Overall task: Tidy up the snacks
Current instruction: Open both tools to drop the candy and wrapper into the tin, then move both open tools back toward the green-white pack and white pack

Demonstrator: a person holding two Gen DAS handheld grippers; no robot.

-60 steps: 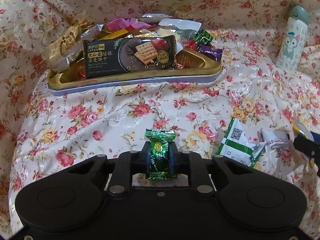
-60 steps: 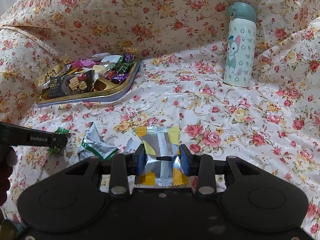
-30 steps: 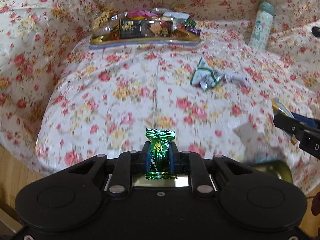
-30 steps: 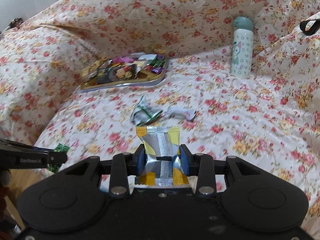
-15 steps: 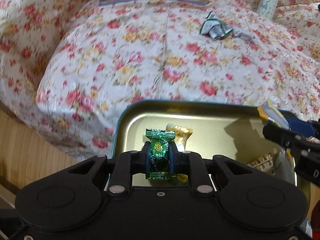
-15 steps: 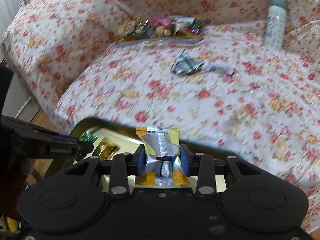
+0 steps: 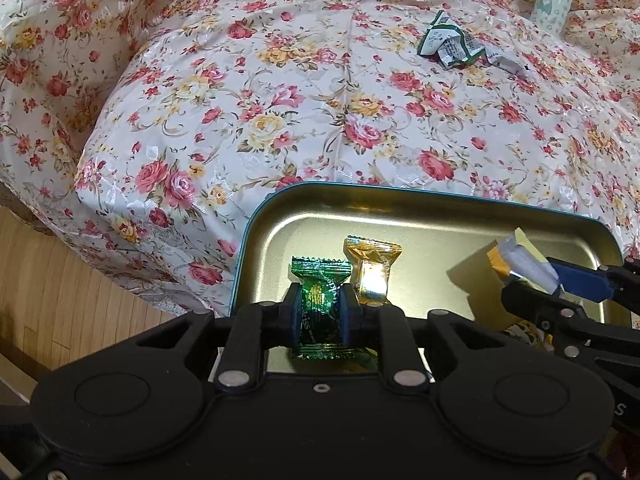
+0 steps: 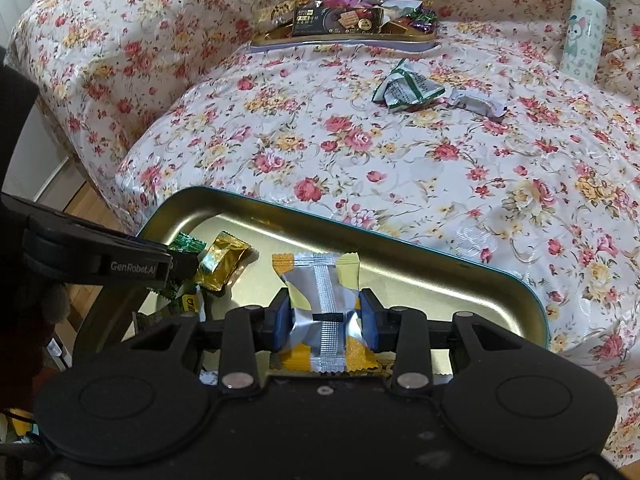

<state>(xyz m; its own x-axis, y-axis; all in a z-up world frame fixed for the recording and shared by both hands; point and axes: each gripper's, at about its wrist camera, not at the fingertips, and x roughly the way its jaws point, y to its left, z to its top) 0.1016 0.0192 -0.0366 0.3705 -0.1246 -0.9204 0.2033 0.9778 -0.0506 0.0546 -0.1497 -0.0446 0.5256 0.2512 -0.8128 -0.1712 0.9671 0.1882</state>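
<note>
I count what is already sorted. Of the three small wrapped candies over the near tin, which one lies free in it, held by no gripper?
The gold-wrapped candy. It lies loose on the near tin's floor, while the green candy and the silver-and-yellow packet are each clamped in a gripper.

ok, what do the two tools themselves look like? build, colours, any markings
Both alike: matte black bodies with two round caps, silver screws on black linkage bars, blue finger pads. Left tool, right tool. Seen from the right wrist, the left tool's side carries white "GenRobot.AI" lettering. No cables or sleeves visible.
</note>
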